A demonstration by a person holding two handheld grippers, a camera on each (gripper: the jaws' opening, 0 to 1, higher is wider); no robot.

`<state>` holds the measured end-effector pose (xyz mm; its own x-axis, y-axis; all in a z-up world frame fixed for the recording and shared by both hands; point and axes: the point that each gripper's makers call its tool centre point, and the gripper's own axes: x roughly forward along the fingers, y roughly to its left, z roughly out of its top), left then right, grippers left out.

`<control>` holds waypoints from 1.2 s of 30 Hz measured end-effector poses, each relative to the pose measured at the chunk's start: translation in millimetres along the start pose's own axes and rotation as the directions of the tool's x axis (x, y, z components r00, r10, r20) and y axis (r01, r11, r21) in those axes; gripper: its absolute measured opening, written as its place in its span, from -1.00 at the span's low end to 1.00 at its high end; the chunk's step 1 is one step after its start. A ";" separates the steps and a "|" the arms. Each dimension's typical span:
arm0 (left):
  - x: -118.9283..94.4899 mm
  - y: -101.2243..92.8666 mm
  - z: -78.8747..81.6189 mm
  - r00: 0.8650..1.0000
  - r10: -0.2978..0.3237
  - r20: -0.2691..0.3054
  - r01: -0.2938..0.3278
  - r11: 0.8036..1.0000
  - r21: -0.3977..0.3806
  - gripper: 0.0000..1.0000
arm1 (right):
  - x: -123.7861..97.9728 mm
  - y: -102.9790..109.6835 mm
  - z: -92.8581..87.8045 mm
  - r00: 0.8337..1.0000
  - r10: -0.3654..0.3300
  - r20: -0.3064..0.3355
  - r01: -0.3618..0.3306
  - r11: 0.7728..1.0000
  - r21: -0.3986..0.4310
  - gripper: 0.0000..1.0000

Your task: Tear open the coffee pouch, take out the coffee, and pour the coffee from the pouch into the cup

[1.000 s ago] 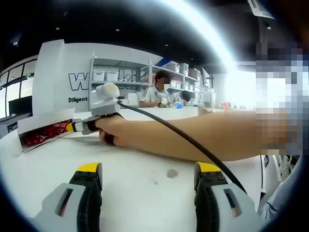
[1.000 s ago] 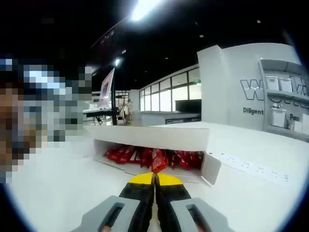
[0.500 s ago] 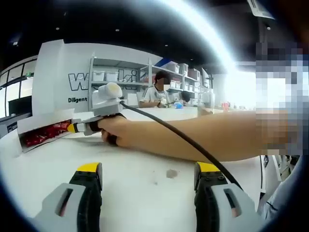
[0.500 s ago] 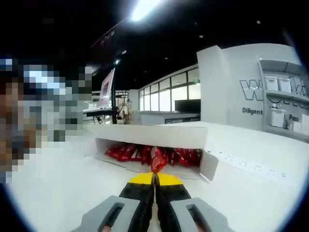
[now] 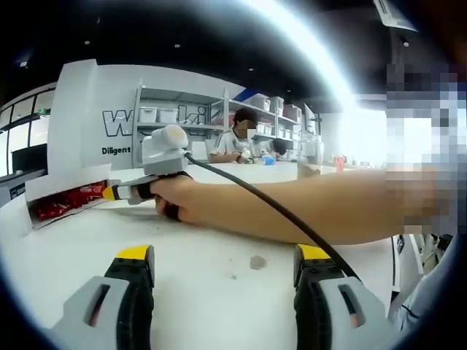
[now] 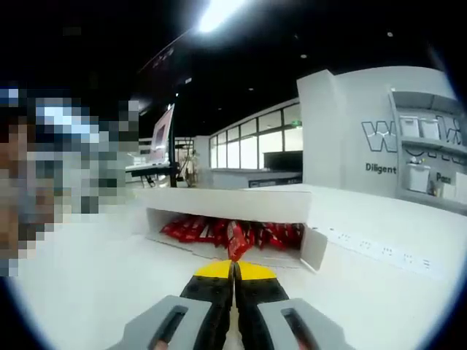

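Right gripper (image 6: 234, 268), grey body with yellow-tipped black fingers: fingers pressed together, a red foil coffee pouch (image 6: 236, 241) standing directly beyond the tips; whether the tips pinch its lower edge cannot be told. Pouch long axis runs away from the fingertips, top end pointing into the box. White cardboard box (image 6: 226, 204), one, lying on its side, open mouth facing the fingers, just beyond them. Inside it a row of further red pouches (image 6: 193, 230), overlapping, exact count not legible. Left gripper (image 5: 222, 273), same make: fingers spread wide, holding nothing, over the white tabletop (image 5: 219, 248). In the left gripper view, beyond those fingers, a bare forearm (image 5: 306, 208) reaches across from the right, hand (image 5: 175, 198) wrapped round the right gripper (image 5: 109, 192), whose yellow tip points at the box (image 5: 55, 191); one black cable (image 5: 270, 204) trails over the forearm. White shelving (image 5: 182, 120) behind, two seated persons (image 5: 235, 142) at a far table.
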<state>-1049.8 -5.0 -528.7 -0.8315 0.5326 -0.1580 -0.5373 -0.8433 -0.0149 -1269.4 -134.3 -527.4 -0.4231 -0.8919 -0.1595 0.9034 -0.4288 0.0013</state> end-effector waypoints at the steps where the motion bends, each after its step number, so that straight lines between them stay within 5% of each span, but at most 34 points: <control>1: 0.1 -0.2 0.1 1.000 -0.001 0.000 0.001 1.000 0.000 0.59 | -0.8 0.5 0.2 1.000 0.000 0.002 0.000 1.000 0.002 -0.96; 36: -0.8 0.2 1.1 1.000 0.003 0.004 -0.003 1.000 0.000 0.61 | -15.6 -0.4 -3.0 1.000 -0.012 -0.004 0.012 1.000 -0.003 -0.96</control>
<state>-1049.4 -5.6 -527.5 -0.8335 0.5305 -0.1543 -0.5350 -0.8447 -0.0147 -1262.9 -119.8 -527.9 -0.4333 -0.8863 -0.1632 0.8986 -0.4387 -0.0037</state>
